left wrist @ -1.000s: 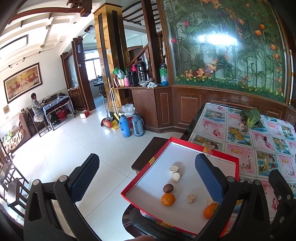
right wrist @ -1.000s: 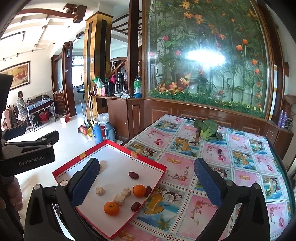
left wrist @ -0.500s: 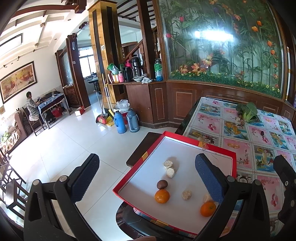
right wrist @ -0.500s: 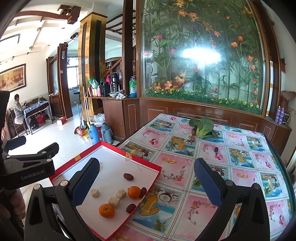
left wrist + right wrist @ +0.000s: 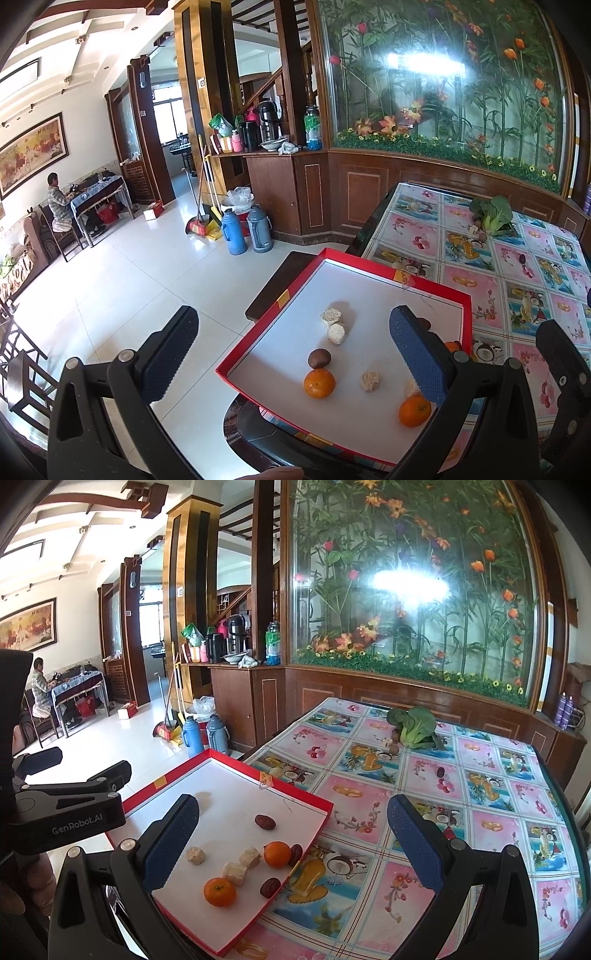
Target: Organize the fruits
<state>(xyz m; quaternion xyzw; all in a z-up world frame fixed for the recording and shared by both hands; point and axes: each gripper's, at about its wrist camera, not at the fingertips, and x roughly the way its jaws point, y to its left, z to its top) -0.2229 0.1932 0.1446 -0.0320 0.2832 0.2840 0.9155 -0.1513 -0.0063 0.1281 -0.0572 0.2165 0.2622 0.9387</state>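
Observation:
A red-rimmed white tray (image 5: 436,286) (image 5: 295,794) lies on the table's near left corner. It holds two oranges (image 5: 319,383) (image 5: 414,410) (image 5: 219,891) (image 5: 277,854), dark red dates (image 5: 265,821) (image 5: 270,887), a brown round fruit (image 5: 319,358) and several pale crumbly cubes (image 5: 337,334) (image 5: 235,873). My left gripper (image 5: 293,363) hovers open above the tray's near left edge, nothing between its fingers. My right gripper (image 5: 293,843) is open too, above the tray's right edge. The left gripper body (image 5: 70,808) shows at the left of the right wrist view.
The table (image 5: 480,812) has a fruit-print cloth. A leafy green vegetable (image 5: 415,725) and small dark fruits (image 5: 440,772) lie farther back. Beyond stand a wooden cabinet, flower glass wall and two thermos flasks (image 5: 245,234) on the floor. A person (image 5: 57,201) sits far left.
Both grippers have drifted slightly, shifting the tray leftward and lower in the left wrist view. Both stay open and nothing in the tray has moved.

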